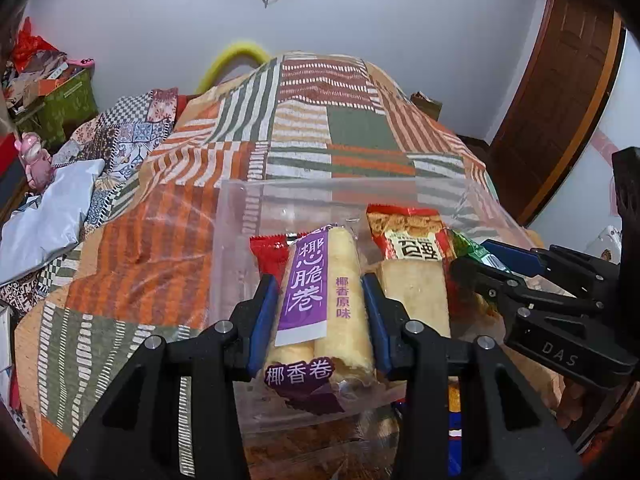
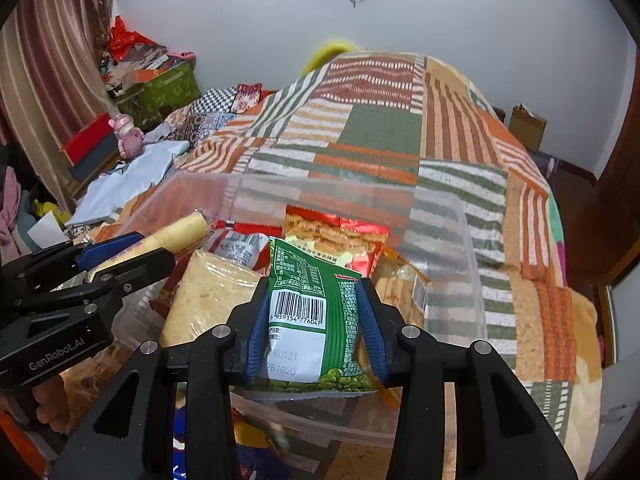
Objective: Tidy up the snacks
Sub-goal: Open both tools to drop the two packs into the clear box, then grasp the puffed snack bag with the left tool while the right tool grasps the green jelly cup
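Note:
My left gripper [image 1: 320, 280] is shut on a clear packet of pale coconut rolls with a purple label [image 1: 320, 304], held over a clear plastic box [image 1: 344, 186] on the bed. My right gripper [image 2: 314, 286] is shut on a green pea snack packet [image 2: 316, 312], barcode side up, also over the clear plastic box [image 2: 440, 216]. Each gripper shows in the other's view: the right gripper [image 1: 476, 260] at the right edge, the left gripper [image 2: 156, 244] at the left edge with the coconut rolls [image 2: 176, 234]. Inside the box lie a red snack packet [image 1: 408, 232] and several other packets.
The box rests on a bed with a striped patchwork blanket [image 1: 320, 112] in orange, green and white. Clothes and a grey bag [image 1: 44, 208] lie at the left. A green box [image 2: 168, 84] and clutter stand at the far left. A brown door [image 1: 560, 100] is at the right.

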Demonstrator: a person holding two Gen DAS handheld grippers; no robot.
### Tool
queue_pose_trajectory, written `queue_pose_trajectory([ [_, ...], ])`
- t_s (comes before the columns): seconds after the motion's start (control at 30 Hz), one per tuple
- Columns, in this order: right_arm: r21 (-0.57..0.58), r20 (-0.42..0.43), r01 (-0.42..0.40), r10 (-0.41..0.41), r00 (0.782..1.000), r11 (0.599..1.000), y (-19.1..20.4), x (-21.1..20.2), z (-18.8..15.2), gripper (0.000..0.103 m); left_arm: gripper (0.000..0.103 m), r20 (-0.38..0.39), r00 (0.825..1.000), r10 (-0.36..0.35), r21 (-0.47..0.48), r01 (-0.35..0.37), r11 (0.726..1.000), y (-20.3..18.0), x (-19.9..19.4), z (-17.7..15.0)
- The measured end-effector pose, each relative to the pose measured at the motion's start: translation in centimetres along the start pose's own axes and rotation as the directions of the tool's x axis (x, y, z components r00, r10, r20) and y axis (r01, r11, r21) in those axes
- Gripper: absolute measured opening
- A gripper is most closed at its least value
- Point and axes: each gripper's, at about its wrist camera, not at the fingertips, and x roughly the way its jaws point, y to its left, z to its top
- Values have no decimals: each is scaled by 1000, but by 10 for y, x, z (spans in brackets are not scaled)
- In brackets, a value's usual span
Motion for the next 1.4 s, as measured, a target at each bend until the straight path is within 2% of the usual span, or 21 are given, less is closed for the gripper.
queue_pose_trajectory([
  [0.17, 26, -23, -19, 19, 1000, 999, -5, 0, -4, 40, 42, -3, 1000, 18, 24, -18, 1000, -6, -3, -2],
  [0.3, 26, -19, -18, 18, 1000, 1000, -4, -8, -4, 41, 42, -3, 1000, 6, 8, -6, 1000, -4, -13, -2],
  [0.43, 18, 16, -12, 12, 1000, 1000, -3, -27, -4, 49, 43, 9, 1000, -3, 2, 3, 1000, -4, -29, -2],
  [0.7, 1, 112, 8, -8, 994, 1000, 3, -81, -13, 59, 52, 44, 999, 3, 13, -3, 1000, -6, -72, -11],
  [0.9, 5, 144, 7, -8, 989, 1000, 6, -108, -28, 60, 57, 53, 998, 20, 4, -21, 1000, 4, -102, -28],
  [1.13, 24, 131, 10, -13, 991, 1000, 4, -121, -58, 60, 59, 4, 998, 60, -26, -60, 998, 27, -115, -63],
  [1.4, 74, 63, -4, -1, 998, 997, -5, -120, -98, 60, 59, -108, 990, 90, -64, -98, 993, 55, -103, -107],
])
